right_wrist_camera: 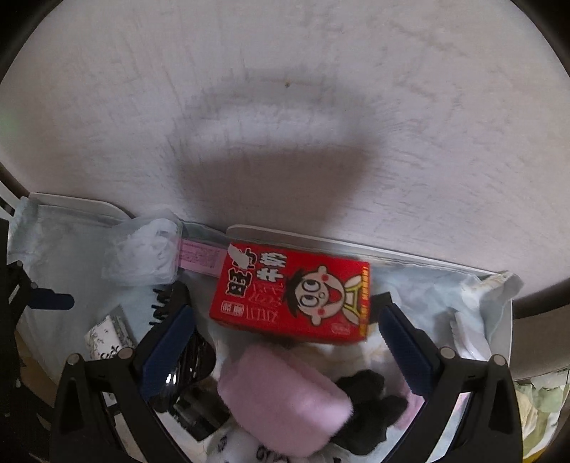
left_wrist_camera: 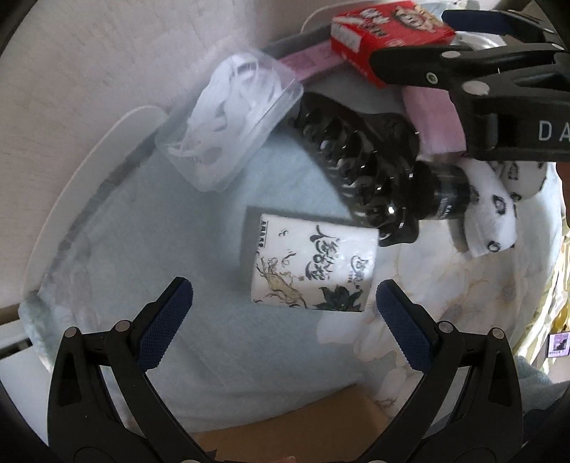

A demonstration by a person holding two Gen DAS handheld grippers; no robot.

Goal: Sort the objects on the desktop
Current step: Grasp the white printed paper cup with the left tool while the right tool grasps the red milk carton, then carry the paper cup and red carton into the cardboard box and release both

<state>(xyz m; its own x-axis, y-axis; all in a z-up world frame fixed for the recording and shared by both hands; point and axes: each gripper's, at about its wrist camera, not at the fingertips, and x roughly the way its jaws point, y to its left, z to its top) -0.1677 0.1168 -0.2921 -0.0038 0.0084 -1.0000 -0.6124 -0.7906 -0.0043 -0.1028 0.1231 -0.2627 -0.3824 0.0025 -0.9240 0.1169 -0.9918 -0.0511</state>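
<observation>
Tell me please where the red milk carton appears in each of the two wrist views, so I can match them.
Left wrist view: the red milk carton is at the top right, far end of the tray, just above the right gripper.
Right wrist view: the carton is at center, ahead of the open gripper.
Shared landmark: the clear box of white cord, left of the carton in both views.

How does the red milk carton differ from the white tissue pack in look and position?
The red milk carton is a rigid box with a cartoon face; the white tissue pack is a soft wrapper with black ink-style lettering. The carton sits between the open right gripper's fingers at the tray's far edge; the pack lies just ahead of the open left gripper, ungripped. Both are over the pale blue cloth.
</observation>
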